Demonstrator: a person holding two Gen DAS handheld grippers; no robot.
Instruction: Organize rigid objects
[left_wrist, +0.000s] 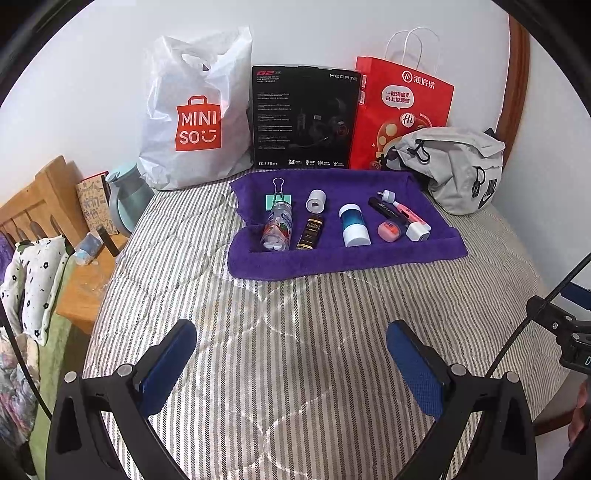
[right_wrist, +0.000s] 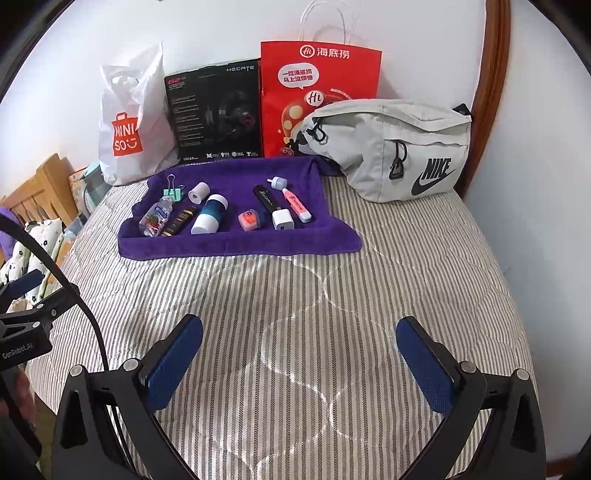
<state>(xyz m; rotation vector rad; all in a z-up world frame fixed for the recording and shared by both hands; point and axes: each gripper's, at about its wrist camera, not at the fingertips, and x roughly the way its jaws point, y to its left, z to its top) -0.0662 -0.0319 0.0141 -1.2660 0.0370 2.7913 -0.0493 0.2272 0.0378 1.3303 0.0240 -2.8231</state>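
1. Looking across a striped quilt (right_wrist: 295, 295) on a bed, I see a purple towel (right_wrist: 236, 243) spread toward the far side, with small rigid items laid on it in a rough row.
2. From left to right on the towel: a green binder clip (right_wrist: 173, 192), a clear bottle (right_wrist: 155, 218), a white tape roll (right_wrist: 198, 192), a dark tube (right_wrist: 180, 220), a blue-and-white cylinder (right_wrist: 208, 214), a pink round case (right_wrist: 249, 220), a black bar (right_wrist: 265, 199), a white charger plug (right_wrist: 282, 220) and a pink highlighter (right_wrist: 296, 205).
3. Both claws are wide apart and hold nothing: the left gripper (left_wrist: 291, 354) and the right gripper (right_wrist: 299, 350) hover over bare quilt at the near edge.
4. The items lie well apart from both claws, far ahead; the towel sits left of centre for the right claw.
5. Risks, as I judge them: the bottle and cylinder lie on their sides and could roll on the soft towel if nudged; neighbours lie close, so a wide claw may bump the item beside its target.
6. A grey Nike pouch (right_wrist: 388, 155) lies at the far right, just beside the towel.
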